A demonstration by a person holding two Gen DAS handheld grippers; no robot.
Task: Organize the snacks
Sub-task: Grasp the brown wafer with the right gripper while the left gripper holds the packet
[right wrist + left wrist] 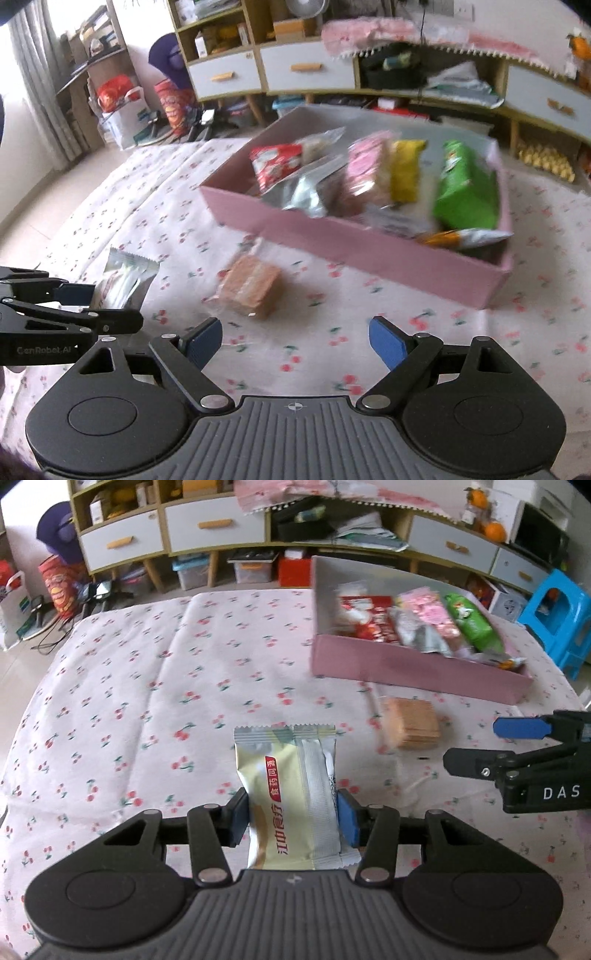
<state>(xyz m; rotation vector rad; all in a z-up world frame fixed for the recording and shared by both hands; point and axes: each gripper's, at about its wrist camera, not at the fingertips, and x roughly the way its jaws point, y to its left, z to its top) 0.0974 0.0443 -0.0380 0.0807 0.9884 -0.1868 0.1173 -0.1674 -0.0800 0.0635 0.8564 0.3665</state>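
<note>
My left gripper (pixel 293 819) is shut on a cream and silver snack packet (pixel 291 797), held above the cherry-print cloth; the same packet (pixel 125 282) shows at the left of the right wrist view. A clear-wrapped pack of brown wafers (pixel 412 723) lies on the cloth in front of the pink box (pixel 406 668). My right gripper (pixel 295 341) stands open with nothing between its fingers, just short of the wafer pack (pixel 253 290). The pink box (pixel 369 243) holds several snack bags, among them a green one (pixel 465 192) and a red one (pixel 275 162).
The cherry-print cloth (pixel 147 686) covers the table, which drops off to the floor at left. A blue stool (pixel 557 616) stands at the far right. Low cabinets (pixel 214 528) with drawers and clutter line the back wall.
</note>
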